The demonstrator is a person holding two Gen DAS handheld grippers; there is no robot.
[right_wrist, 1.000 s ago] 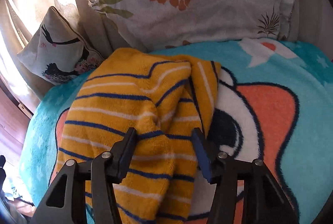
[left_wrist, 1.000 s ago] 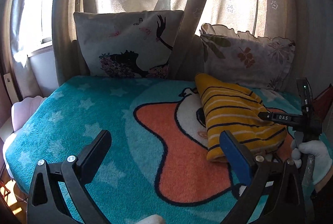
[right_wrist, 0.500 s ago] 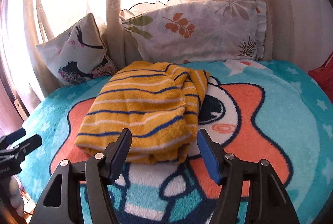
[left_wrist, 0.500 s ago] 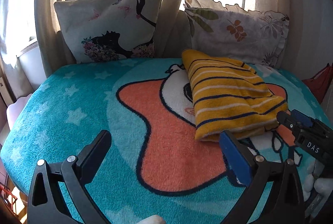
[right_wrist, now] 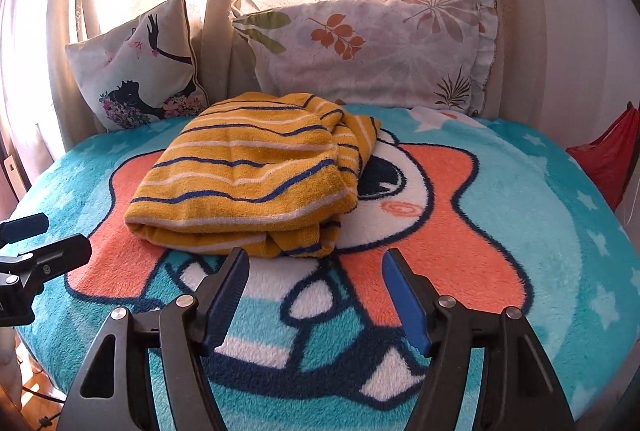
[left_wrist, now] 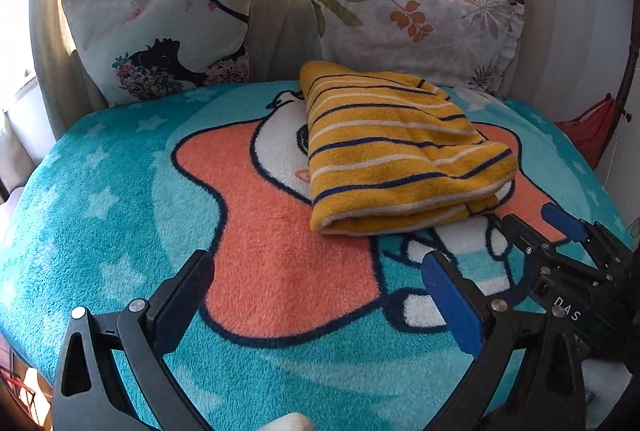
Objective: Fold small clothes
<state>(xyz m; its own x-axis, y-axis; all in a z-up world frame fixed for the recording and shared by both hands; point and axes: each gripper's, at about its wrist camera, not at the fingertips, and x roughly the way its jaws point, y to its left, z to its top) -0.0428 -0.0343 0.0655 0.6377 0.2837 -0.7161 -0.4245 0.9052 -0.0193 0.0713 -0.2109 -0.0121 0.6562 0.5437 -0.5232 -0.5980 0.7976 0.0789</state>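
A yellow garment with navy and white stripes [left_wrist: 396,151] [right_wrist: 256,171] lies folded on the teal cartoon blanket [left_wrist: 120,191] [right_wrist: 520,231], near the pillows. My left gripper [left_wrist: 316,271] is open, a short way in front and to the left of the garment, nothing between its fingers. My right gripper [right_wrist: 314,267] hovers just in front of the garment's near edge; its jaws are opening and hold nothing. It also shows at the lower right of the left wrist view, as the right gripper [left_wrist: 536,219]. The left gripper [right_wrist: 36,243] appears at the left edge of the right wrist view.
Two pillows lean against the curtains behind the blanket: one printed with a dark figure [left_wrist: 168,27] [right_wrist: 140,71], one with leaves [left_wrist: 412,27] [right_wrist: 368,51]. A red object [left_wrist: 588,135] [right_wrist: 608,159] sits past the blanket's right edge.
My right gripper let go of the striped garment, opened and pulled back toward the near edge. The left gripper moved closer and lower, staying open. The garment rests folded.
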